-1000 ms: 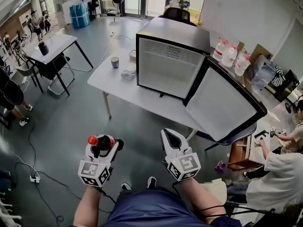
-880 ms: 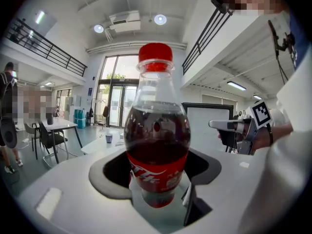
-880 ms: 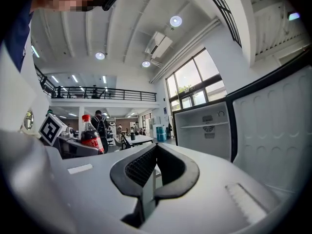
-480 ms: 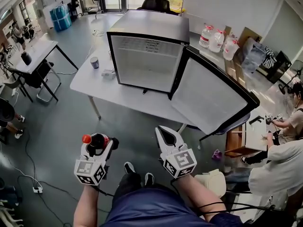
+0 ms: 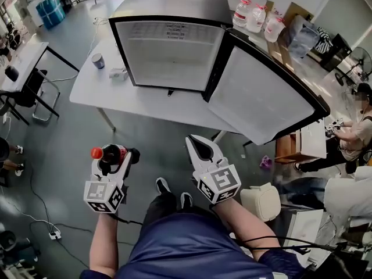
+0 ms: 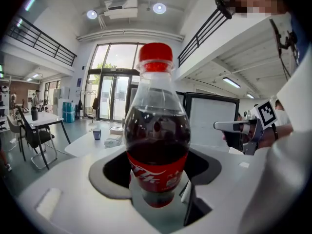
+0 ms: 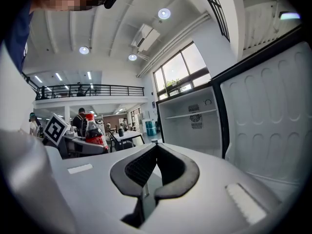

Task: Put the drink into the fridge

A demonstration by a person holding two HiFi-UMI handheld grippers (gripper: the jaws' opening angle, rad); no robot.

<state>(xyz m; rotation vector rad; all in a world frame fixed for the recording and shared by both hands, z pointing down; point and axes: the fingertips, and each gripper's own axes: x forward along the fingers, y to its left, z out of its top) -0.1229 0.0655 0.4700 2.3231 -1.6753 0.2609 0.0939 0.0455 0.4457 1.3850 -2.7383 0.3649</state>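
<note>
A cola bottle (image 5: 108, 154) with a red cap and red label stands in my left gripper (image 5: 114, 158), whose jaws are shut on it; in the left gripper view the bottle (image 6: 157, 130) fills the middle and the left gripper (image 6: 158, 189) clasps its lower part. My right gripper (image 5: 200, 150) is shut with nothing in it, its tips meeting in the right gripper view (image 7: 155, 152). The small fridge (image 5: 168, 51) sits on a white table (image 5: 139, 100) ahead, its door (image 5: 261, 100) swung open to the right. Its white inside (image 7: 192, 121) holds one shelf.
A cup (image 5: 98, 60) and a small box (image 5: 118, 73) sit on the table left of the fridge. Water jugs (image 5: 256, 16) stand behind it. A seated person (image 5: 354, 138) is at the right. A chair and desk (image 5: 23, 68) stand at the left, with cables on the floor.
The fridge and table have drawn nearer and now fill more of the head view. Both grippers have kept their hold and spacing, the bottle still in the left one.
</note>
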